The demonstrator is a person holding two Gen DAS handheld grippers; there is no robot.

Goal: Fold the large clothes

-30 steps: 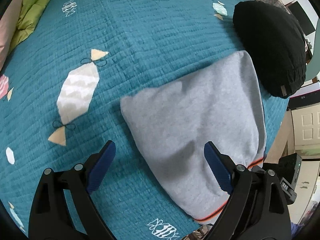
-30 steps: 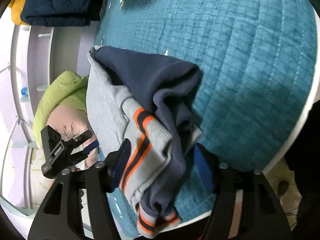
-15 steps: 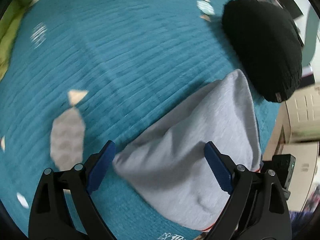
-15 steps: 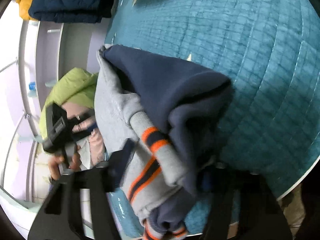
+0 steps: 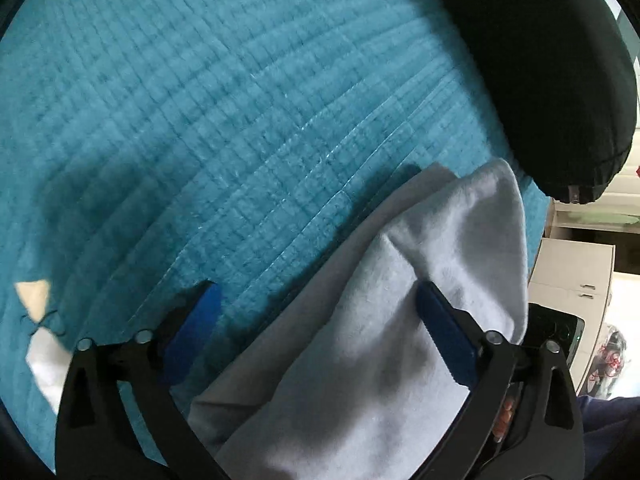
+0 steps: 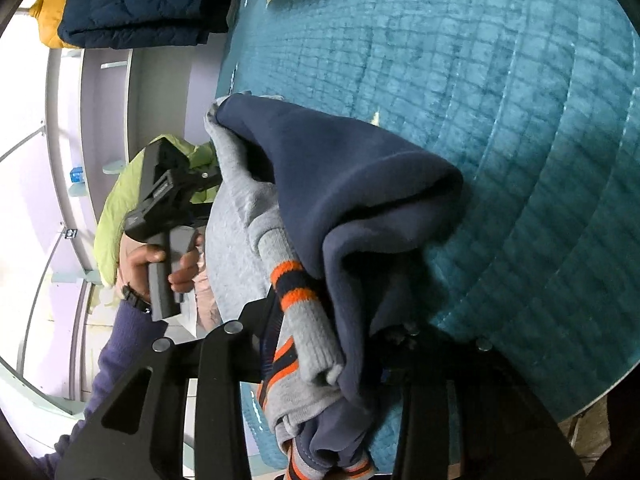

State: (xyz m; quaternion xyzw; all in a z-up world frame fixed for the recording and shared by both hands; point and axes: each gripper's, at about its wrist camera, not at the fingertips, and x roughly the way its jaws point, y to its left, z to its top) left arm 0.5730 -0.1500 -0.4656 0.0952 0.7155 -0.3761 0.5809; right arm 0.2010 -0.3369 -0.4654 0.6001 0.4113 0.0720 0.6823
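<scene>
A folded grey and navy sweatshirt with orange-striped cuffs (image 6: 320, 240) is bunched between the jaws of my right gripper (image 6: 332, 344), which is shut on it and holds it above the teal quilt (image 6: 500, 100). In the left wrist view its grey body (image 5: 380, 340) lies between the blue pads (image 5: 444, 332) of my left gripper (image 5: 316, 320), which is open around it, jaws wide apart. The left gripper also shows in the right wrist view (image 6: 168, 208), held in a hand beside the sweatshirt.
A black cushion (image 5: 540, 72) lies at the far right of the bed. A folded navy quilted jacket (image 6: 136, 4) and a yellow item lie at the bed's edge. A green pillow (image 6: 116, 216) sits behind the left hand. White cabinets (image 5: 572, 268) stand beyond the bed.
My left gripper has moved forward over the grey sweatshirt, which now lies between its open jaws. My right gripper has lifted the bunched sweatshirt higher; the left hand has come closer.
</scene>
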